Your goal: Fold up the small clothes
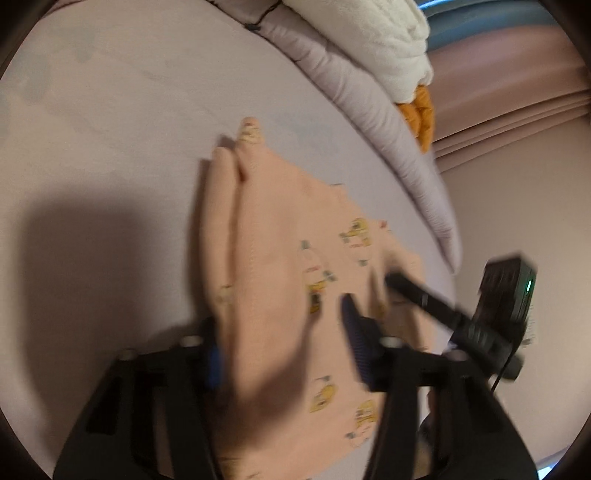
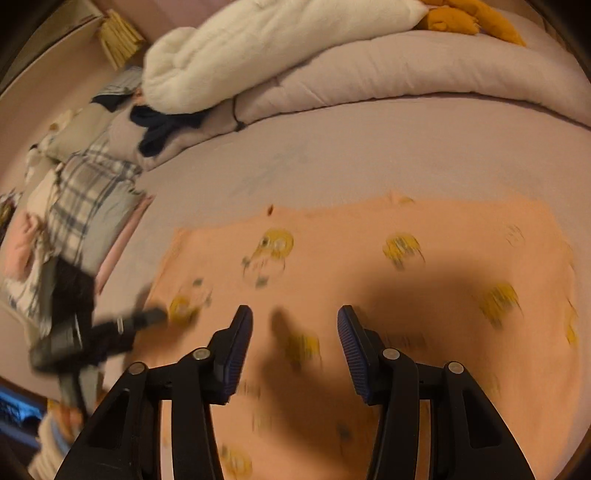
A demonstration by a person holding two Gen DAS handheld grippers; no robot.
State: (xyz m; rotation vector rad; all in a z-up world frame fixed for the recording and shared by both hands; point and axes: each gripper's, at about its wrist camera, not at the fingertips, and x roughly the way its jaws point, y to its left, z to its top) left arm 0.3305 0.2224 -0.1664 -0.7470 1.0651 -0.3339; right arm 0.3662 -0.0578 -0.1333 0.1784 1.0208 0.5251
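Note:
A peach garment [image 1: 280,236] printed with yellow cartoon figures lies on the lilac bed sheet [image 1: 110,110], one long side folded into a ridge. My left gripper [image 1: 284,343] is low over its near end with the jaws partly closed. The cloth fills the gap between its blue pads [image 1: 354,332], and I see no firm pinch. My right gripper [image 1: 399,282] hovers over the garment's right edge, blurred. In the right wrist view the garment [image 2: 369,258] spreads flat and wide. There the right gripper [image 2: 295,325] stands open above it, holding nothing. The left gripper [image 2: 147,317] touches the garment's left edge.
A rolled lilac duvet [image 2: 406,74] and a white fleece blanket [image 2: 258,40] run along the far side of the bed, with an orange item [image 2: 465,18] behind. A pile of plaid and dark clothes [image 2: 85,192] lies at the left.

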